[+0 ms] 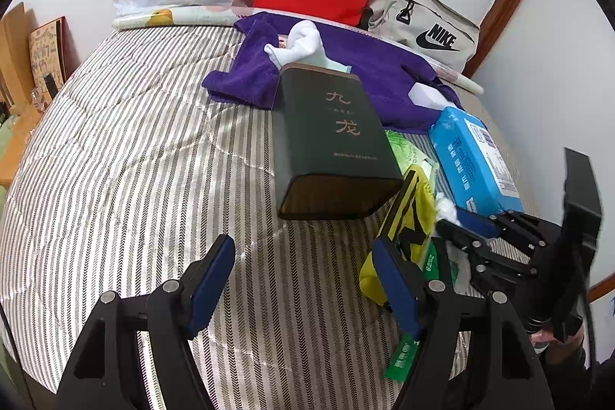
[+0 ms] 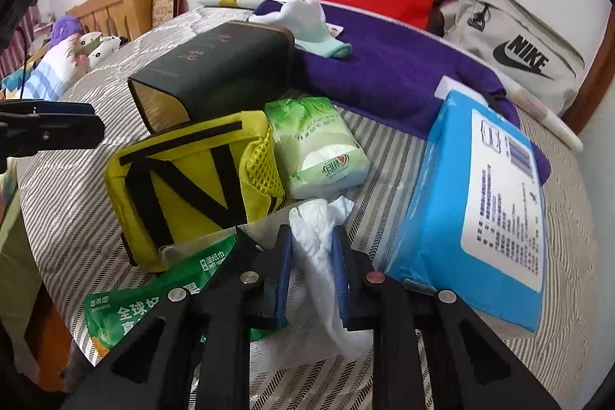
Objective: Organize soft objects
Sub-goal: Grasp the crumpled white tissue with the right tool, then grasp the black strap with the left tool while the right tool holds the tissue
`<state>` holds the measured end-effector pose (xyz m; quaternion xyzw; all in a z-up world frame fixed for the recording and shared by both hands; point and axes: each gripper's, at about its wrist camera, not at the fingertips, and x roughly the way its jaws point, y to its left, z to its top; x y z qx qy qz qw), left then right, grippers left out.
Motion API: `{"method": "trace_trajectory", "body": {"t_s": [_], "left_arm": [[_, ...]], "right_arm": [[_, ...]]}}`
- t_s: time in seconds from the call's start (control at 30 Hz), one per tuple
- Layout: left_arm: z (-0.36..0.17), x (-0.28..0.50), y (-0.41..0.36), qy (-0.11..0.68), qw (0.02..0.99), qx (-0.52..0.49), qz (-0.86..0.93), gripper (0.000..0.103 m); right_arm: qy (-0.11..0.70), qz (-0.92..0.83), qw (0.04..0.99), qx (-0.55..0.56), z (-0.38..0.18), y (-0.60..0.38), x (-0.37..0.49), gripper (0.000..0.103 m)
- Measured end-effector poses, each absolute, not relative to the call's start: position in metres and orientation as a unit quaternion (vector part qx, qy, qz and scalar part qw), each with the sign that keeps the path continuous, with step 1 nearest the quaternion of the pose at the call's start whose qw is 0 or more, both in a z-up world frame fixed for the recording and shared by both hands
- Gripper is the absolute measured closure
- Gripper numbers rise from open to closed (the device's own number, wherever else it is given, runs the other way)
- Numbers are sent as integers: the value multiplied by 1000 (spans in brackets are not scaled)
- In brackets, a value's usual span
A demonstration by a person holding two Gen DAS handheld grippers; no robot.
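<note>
Pick-up step of the tidying, by the look of it: right gripper (image 2: 312, 271) closed down on a crumpled white tissue (image 2: 319, 237), blue pads pressed in from either side, loose tail trailing back under the tool across the striped bedcover (image 2: 77, 218). Tissue lying between the yellow pouch (image 2: 184, 179) and the blue tissue pack (image 2: 480, 210), just in front of the green tissue pack (image 2: 319, 152), with a green wet-wipe sachet (image 2: 153, 310) beside the left pad. Left gripper (image 1: 303, 287) wide apart and empty above bare bedcover, short of the dark green box (image 1: 330, 145) lying on its side, open mouth toward the purple towel (image 1: 384, 64) and white socks (image 1: 303, 41). Next move, likely: a lift clear of the neighbouring packs, then a carry toward that box, if indeed the container. Risk: thin paper tearing or slipping from the pinch.
</note>
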<state>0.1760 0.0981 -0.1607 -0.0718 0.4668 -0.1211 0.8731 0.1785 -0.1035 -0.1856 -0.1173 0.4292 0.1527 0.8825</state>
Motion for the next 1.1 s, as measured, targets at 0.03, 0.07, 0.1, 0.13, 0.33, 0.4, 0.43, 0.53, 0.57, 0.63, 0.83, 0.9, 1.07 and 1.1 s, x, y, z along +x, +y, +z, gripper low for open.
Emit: {"method": "trace_trajectory", "body": {"t_s": [0.03, 0.07, 0.1, 0.13, 0.33, 0.4, 0.43, 0.53, 0.57, 0.63, 0.83, 0.9, 1.07, 1.1], "left_arm": [[-162, 176, 99, 468, 872, -73, -120, 31], [-162, 175, 99, 469, 872, -75, -119, 31], [-162, 174, 100, 469, 872, -77, -119, 31], [-161, 173, 100, 469, 871, -79, -120, 31], [-152, 160, 95, 464, 873, -78, -127, 31], [-150, 154, 90, 464, 872, -77, -132, 31], [-149, 151, 88, 465, 872, -75, -135, 31], [-147, 139, 78, 465, 871, -66, -143, 31], [-146, 136, 74, 465, 871, -63, -145, 31], [-145, 128, 65, 465, 870, -57, -152, 31], [-148, 116, 29, 469, 864, -32, -181, 31], [-151, 115, 16, 471, 862, -23, -187, 31], [-159, 116, -14, 480, 856, -5, -193, 38], [-161, 117, -19, 482, 855, 0, -192, 39]], "right_arm": [[426, 153, 884, -116, -184, -103, 177, 83], [421, 157, 887, -109, -180, -104, 175, 83], [418, 160, 888, -103, -177, -105, 173, 83], [414, 164, 890, -95, -173, -108, 171, 83], [390, 171, 903, -61, -149, -120, 155, 83], [383, 171, 906, -56, -141, -125, 147, 83], [380, 171, 907, -55, -139, -126, 144, 83], [374, 169, 910, -56, -133, -132, 129, 83], [375, 170, 910, -55, -133, -134, 127, 83], [375, 167, 910, -56, -133, -140, 118, 83], [387, 148, 908, -65, -142, -162, 96, 83], [396, 135, 906, -63, -148, -172, 93, 83], [405, 107, 906, -62, -162, -192, 88, 83], [407, 103, 906, -60, -165, -196, 88, 83]]}}
